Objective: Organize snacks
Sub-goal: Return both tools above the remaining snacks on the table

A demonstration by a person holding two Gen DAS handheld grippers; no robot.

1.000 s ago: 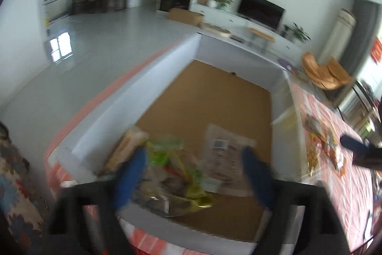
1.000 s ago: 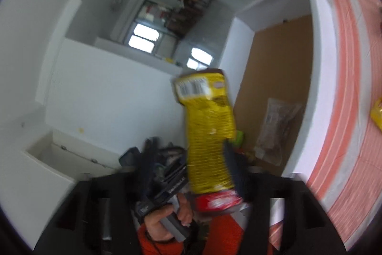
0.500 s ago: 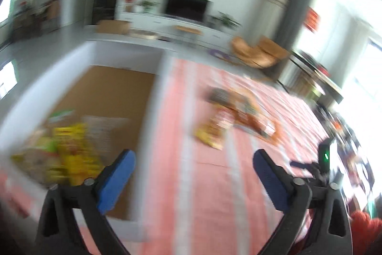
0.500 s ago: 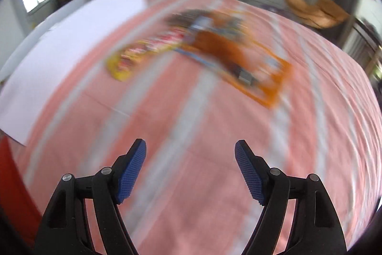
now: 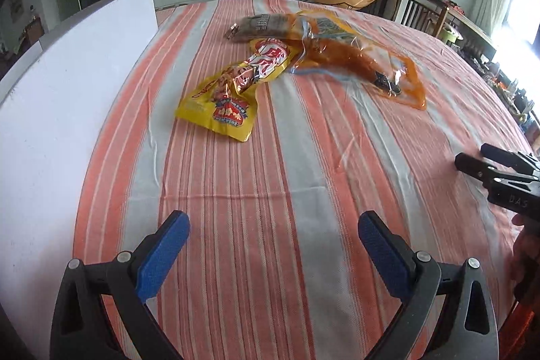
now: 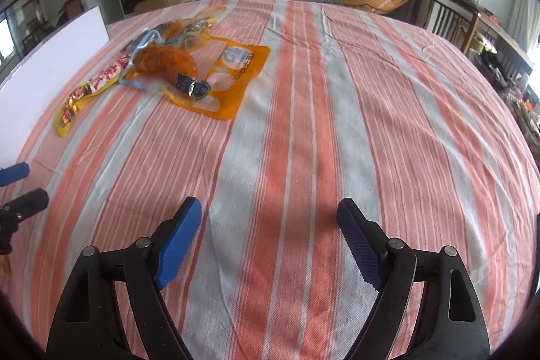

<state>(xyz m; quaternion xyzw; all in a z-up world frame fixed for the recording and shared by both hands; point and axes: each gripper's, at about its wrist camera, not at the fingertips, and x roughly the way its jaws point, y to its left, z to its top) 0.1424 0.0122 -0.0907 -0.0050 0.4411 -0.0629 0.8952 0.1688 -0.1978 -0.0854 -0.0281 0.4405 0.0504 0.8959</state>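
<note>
Left wrist view: both grippers (image 5: 271, 243) (image 6: 270, 237) spread empty; overlapping snack packets (image 5: 236, 86) ahead-left risk a double pickup.

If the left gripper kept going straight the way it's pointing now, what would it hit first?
Most likely the bare striped tablecloth. The left gripper is open, empty, and angled down at it. The yellow snack packet lies farther ahead and slightly left, though depth is hard to judge.

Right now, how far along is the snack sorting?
Nothing finished is visible. Both claws are empty: left claw open, right claw just widened, nothing between. Left on the striped cloth: yellow packet, orange pouch, dark packet, beside the white box wall.
</note>
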